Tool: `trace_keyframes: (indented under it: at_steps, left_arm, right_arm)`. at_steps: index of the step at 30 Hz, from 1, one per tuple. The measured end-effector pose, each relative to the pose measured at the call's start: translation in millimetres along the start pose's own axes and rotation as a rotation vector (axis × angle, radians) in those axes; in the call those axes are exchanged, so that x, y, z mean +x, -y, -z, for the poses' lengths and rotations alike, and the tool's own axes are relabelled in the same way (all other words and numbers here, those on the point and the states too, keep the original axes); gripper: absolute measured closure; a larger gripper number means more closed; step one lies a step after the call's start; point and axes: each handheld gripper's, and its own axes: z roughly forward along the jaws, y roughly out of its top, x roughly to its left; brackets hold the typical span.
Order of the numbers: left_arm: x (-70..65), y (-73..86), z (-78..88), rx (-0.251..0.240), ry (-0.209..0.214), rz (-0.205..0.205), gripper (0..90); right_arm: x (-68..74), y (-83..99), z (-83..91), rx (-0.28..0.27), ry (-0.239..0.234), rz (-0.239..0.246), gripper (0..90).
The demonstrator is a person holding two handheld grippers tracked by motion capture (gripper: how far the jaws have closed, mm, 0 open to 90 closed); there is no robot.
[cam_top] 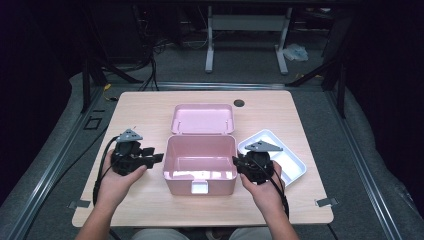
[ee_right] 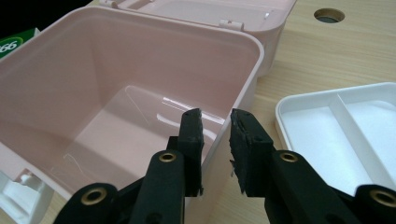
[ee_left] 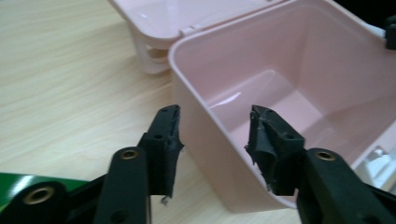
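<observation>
Nearest, both hands sit at the table's front edge, one on each side of the pink box [cam_top: 200, 165]. Left gripper [cam_top: 159, 158]: jaws partly apart, straddling the box's left wall; in the left gripper view one fingertip [ee_left: 166, 135] is outside the wall, the other inside, neither pad pressing on it. Right gripper [cam_top: 235, 161]: jaws narrower, astride the right wall the same way; in the right gripper view a slim gap stays on both sides of the rim, so nothing is held. Box stands open in mid-table, inside bare and glossy, white latch [cam_top: 199, 187] on the front face toward the person. Lid [cam_top: 203, 119] is thrown back flat behind it, hinged along the rear edge. White tray [cam_top: 287, 161], two compartments, both bare, lies just right of the box, partly under the right hand. Green card [ee_left: 18, 184] shows at the lower corner of the left gripper view, on the table by that hand. Farther off, a cable hole [cam_top: 239, 103] near the back edge. Judgement: the step looks like a two-sided hold on the box walls just let go, or about to be taken. Next move calls for either closing both pairs evenly on the thin walls and lifting level, or backing the jaws straight up off the rims without tipping the box.
</observation>
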Motion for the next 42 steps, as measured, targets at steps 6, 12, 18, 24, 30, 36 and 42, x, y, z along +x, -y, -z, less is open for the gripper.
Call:
trace_keyframes:
  at_steps: [6,12,18,24,30,36,42]
  left_arm:
    - [18.9,2.0,8.2,0.016,-0.019,-0.023,42.1]
    - [50.7,11.2,6.0,0.083,-0.057,-0.028,35.4]
    - [72.8,17.7,6.7,0.148,-0.069,-0.017,26.4]
    - [88.2,26.2,-1.2,0.197,-0.075,0.007,14.1]
    - [95.8,33.6,-11.6,0.242,-0.074,-0.009,11.1]
    - [101.7,39.3,-21.7,0.287,-0.096,-0.008,11.2]
    - [104.2,40.5,-24.8,0.306,-0.113,-0.021,11.0]
  right_arm:
    - [-0.2,0.7,3.8,0.006,-0.018,-0.006,69.3]
    - [-1.5,1.7,6.4,-0.003,-0.025,-0.003,67.4]
    - [-3.5,2.9,5.7,0.001,-0.028,-0.003,65.0]
    - [-3.8,3.7,5.2,-0.003,-0.038,-0.004,63.4]
    - [-6.2,4.0,6.5,-0.007,-0.042,-0.011,63.2]
    - [-6.0,5.3,4.6,-0.002,-0.041,-0.004,62.7]
    - [-5.8,5.7,4.3,0.000,-0.043,-0.001,62.5]
